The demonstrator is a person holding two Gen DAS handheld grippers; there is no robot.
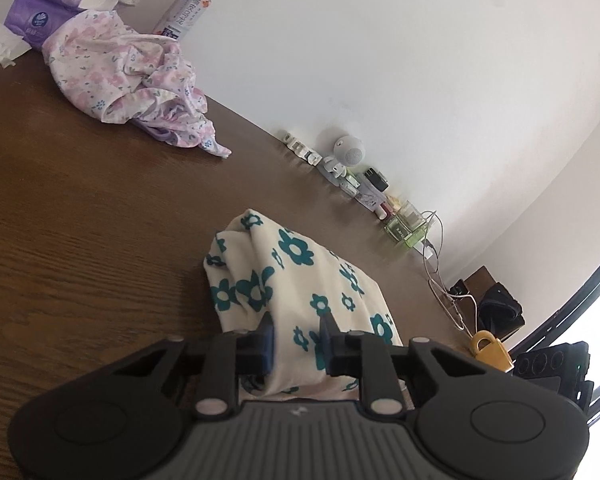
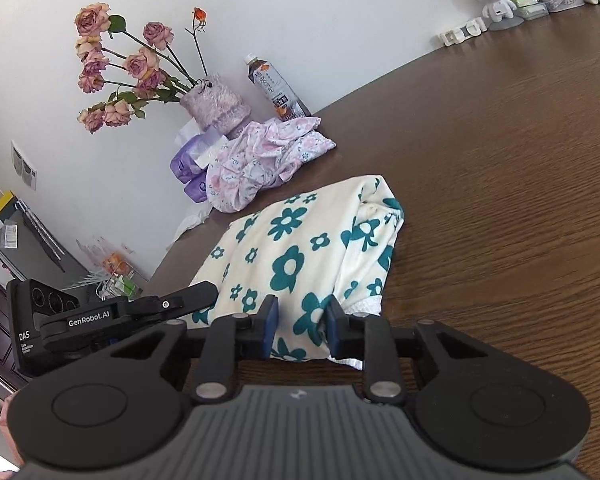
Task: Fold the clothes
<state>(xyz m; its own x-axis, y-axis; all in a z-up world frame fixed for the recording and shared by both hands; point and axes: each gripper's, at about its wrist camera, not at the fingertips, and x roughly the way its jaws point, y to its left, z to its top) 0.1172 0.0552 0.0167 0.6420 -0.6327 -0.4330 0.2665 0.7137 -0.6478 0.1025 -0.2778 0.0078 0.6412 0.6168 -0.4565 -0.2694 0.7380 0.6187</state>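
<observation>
While both grippers pinch the near hem of the teal-flowered garment (image 2: 300,248), its length runs away toward the desk's (image 2: 500,200) far edge. Left gripper (image 1: 298,334) and right gripper (image 2: 302,318) stand narrow on cloth, side by side.

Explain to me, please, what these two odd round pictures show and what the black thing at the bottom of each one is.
There is no robot here. A person carries a two-finger tool in each hand, and each tool has a wide-angle camera looking along its fingers, which is why the pictures bulge. One picture comes from the left tool, the other from the right tool. The black shape at the bottom is the tool itself. Both are closed on the near edge of a cream garment with teal flowers, which lies on a brown wooden table. Farther back are a crumpled pink floral garment, a drink bottle and, in the right picture, a vase of roses by the wall. The job is folding clothes.
</observation>
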